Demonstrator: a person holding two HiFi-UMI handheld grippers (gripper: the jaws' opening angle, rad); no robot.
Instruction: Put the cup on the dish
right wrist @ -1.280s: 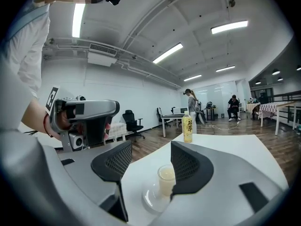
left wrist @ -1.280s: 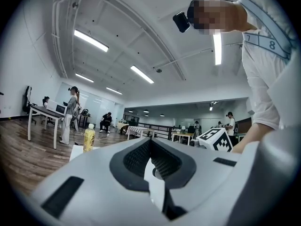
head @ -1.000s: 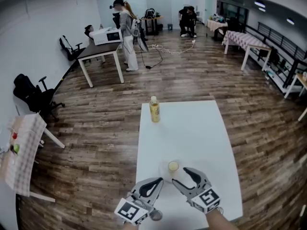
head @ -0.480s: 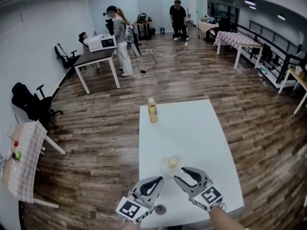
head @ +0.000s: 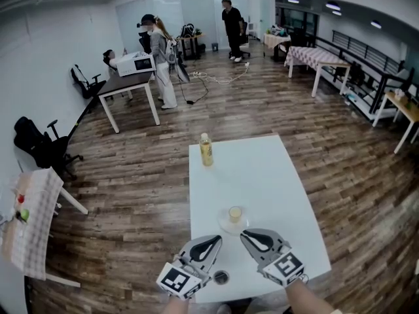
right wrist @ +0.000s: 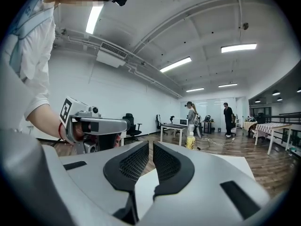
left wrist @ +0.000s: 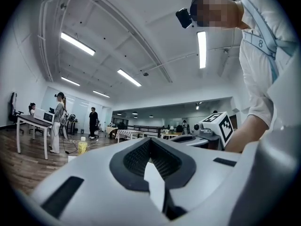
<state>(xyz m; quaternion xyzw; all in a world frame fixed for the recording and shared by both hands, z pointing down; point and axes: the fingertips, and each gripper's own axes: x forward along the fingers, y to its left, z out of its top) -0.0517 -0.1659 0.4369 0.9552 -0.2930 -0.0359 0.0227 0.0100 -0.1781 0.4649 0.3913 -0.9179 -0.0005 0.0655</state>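
Left tongs (head: 211,243): pressed together, empty, held over the near edge of the white bench (head: 275,175). A yellow bottle (head: 206,152) stands upright at the bench's far left. The cup (head: 235,213) stands upright on the dish (head: 224,226), just beyond both tongs. Right tongs (head: 250,237): they have just been closing and are now almost pressed together with nothing between them, near the dish but apart from it.
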